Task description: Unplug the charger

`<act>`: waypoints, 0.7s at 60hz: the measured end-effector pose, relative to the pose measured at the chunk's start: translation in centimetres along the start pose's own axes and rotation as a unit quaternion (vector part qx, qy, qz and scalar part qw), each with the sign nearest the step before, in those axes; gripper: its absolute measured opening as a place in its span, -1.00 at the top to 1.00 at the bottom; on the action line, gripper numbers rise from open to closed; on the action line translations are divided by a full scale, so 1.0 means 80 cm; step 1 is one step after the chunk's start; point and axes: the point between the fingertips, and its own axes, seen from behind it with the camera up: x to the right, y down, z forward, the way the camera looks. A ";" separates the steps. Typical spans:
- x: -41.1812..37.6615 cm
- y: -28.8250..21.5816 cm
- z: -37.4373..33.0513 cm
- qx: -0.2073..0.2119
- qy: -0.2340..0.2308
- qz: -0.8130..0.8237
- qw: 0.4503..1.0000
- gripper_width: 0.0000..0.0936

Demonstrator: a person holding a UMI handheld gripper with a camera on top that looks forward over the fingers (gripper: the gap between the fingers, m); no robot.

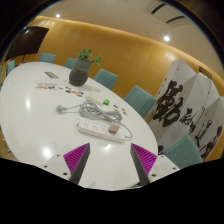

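So the power strip (103, 128) is lying flat on the white table (40, 125), a long white plastic bar, its long axis running roughly crosswise to my fingers, tilted a bit so the far-left end sits slightly farther from me than the right end. There's a white charger (116, 127) plugged into it toward the right end, a small blocky thing sticking up off the strip. A loose tangle of grey-white cable (93, 110) is coiled just behind the strip, and a thinner cord runs off left to a dark plug (62, 108) lying on the tabletop.

My gripper (111, 158) is open, both fingers spread wide with nothing between them, magenta pads (76, 155) facing each other. The strip sits just ahead of the fingertips, about centred on the gap, not touching either one.

The table is a big round-edged oval, smooth and glossy enough to catch the ceiling lights. Teal chairs (140, 100) ring the far side, one more (184, 150) is close on my right. A potted plant (84, 66) sits toward the far end of the table. Off to the right stands a white folding screen (192, 105) with big black calligraphy. Back wall is warm wood panelling (110, 50).
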 end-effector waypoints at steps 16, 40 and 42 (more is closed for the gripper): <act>0.010 -0.016 0.146 0.037 -0.030 0.103 0.994 -0.83; 0.016 -0.017 0.302 0.022 -0.060 0.256 0.964 -0.11; 0.009 -0.025 0.307 0.028 -0.071 0.261 0.962 0.06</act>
